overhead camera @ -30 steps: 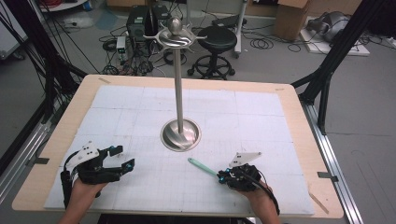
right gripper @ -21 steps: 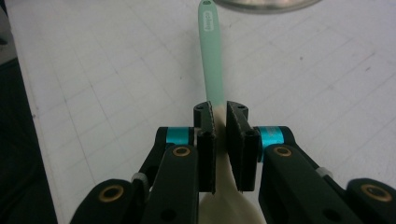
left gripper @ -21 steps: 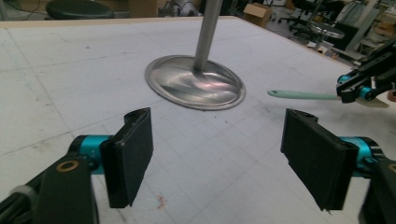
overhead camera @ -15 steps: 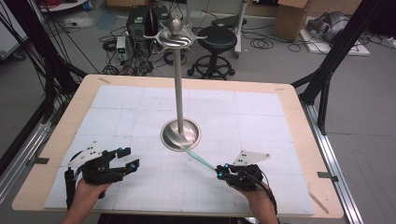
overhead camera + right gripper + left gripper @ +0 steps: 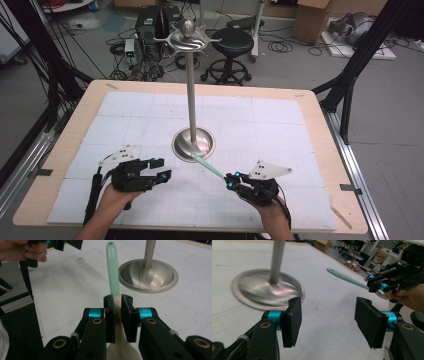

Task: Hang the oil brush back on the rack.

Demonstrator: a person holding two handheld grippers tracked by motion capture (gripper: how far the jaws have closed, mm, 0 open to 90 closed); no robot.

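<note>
Spatula higher; left tongs narrower

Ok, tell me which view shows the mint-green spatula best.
The right gripper view: the spatula runs up mid-frame, its cream blade clamped between the right gripper jaws, with the handle's hanging hole visible. The left gripper view shows the handle side-on, off the table. The high view shows a thin sliver pointing at the metal stand's base.

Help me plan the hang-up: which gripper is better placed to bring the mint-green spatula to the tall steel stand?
Right, probably. The right gripper is clamped on the mint-green spatula, handle pointing at the tall steel stand. The left gripper holds nothing.
</note>
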